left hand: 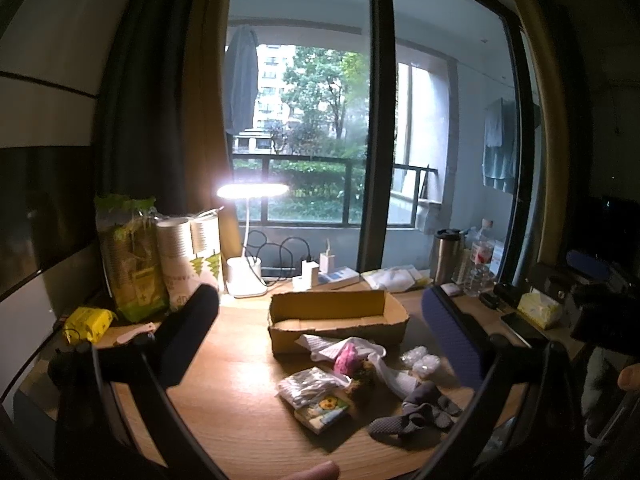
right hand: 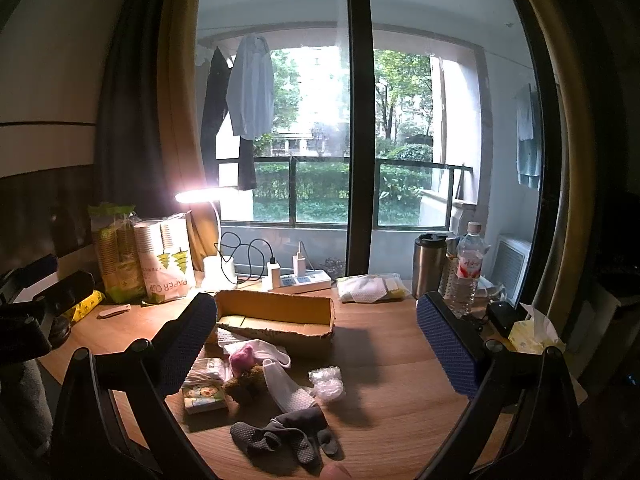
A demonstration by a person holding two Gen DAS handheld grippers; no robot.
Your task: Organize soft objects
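Both my tools, left (left hand: 320, 344) and right (right hand: 316, 344), hang spread apart, empty, above the pile. Grey socks (right hand: 280, 436) lie nearest, box (right hand: 276, 316) behind. Risk: tangled socks drag the white sock (right hand: 288, 388) along, or bubble wrap (right hand: 328, 384) slips.

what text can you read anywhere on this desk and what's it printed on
"PAPER CUP": on the white paper cup pack, the letters running sideways.
Red label on the water bottle: print too blurred to read.
Green cup pack: label too small to read.
Yellow packet: dark marks, unreadable.
Cartoon tissue pack: a picture, no readable words.
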